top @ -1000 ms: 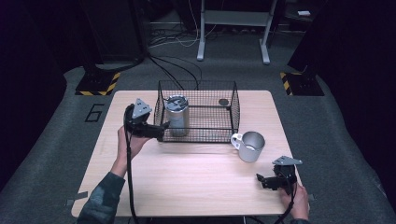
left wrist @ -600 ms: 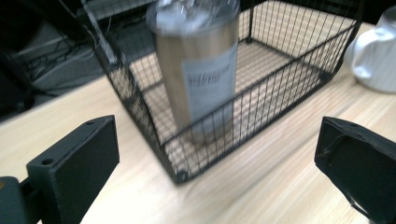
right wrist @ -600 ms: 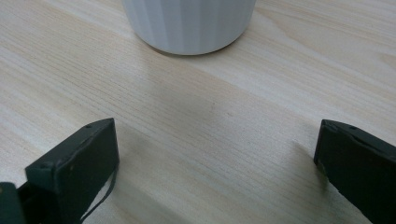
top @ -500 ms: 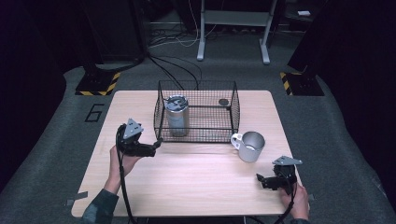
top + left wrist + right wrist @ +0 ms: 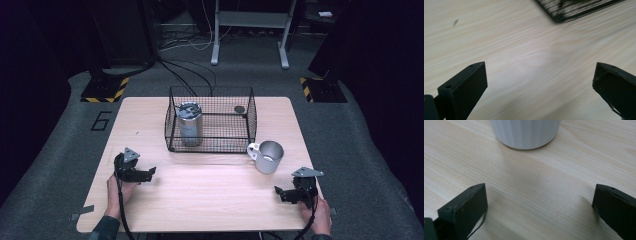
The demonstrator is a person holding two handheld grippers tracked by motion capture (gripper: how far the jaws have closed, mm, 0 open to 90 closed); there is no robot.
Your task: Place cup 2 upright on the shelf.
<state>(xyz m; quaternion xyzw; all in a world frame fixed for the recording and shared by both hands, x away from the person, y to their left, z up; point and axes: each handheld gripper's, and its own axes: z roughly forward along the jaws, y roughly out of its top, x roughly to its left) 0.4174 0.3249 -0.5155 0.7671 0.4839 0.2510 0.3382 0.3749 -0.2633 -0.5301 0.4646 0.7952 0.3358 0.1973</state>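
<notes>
A black wire basket (image 5: 210,145) stands at the middle back of the wooden table (image 5: 200,190). Inside its left end a steel tumbler (image 5: 189,124) stands upright. A small dark disc (image 5: 239,109) lies at the basket's back right. A metal mug (image 5: 268,156) sits just outside the basket's front right corner, and its base (image 5: 525,133) appears in the right gripper view. My left gripper (image 5: 149,172) is low over the table's front left, open and empty, and its own view (image 5: 540,82) shows bare wood between the jaws. My right gripper (image 5: 278,191) rests at the front right, open and empty.
A corner of the basket (image 5: 576,10) appears at the top of the left gripper view. Cables (image 5: 190,75) run on the floor behind the table. Beyond them are a metal stand's legs (image 5: 250,45) and hazard-striped bases (image 5: 105,90).
My left gripper has drawn back from the basket's left front corner toward the table's front left and come lower. The right gripper has stayed put.
</notes>
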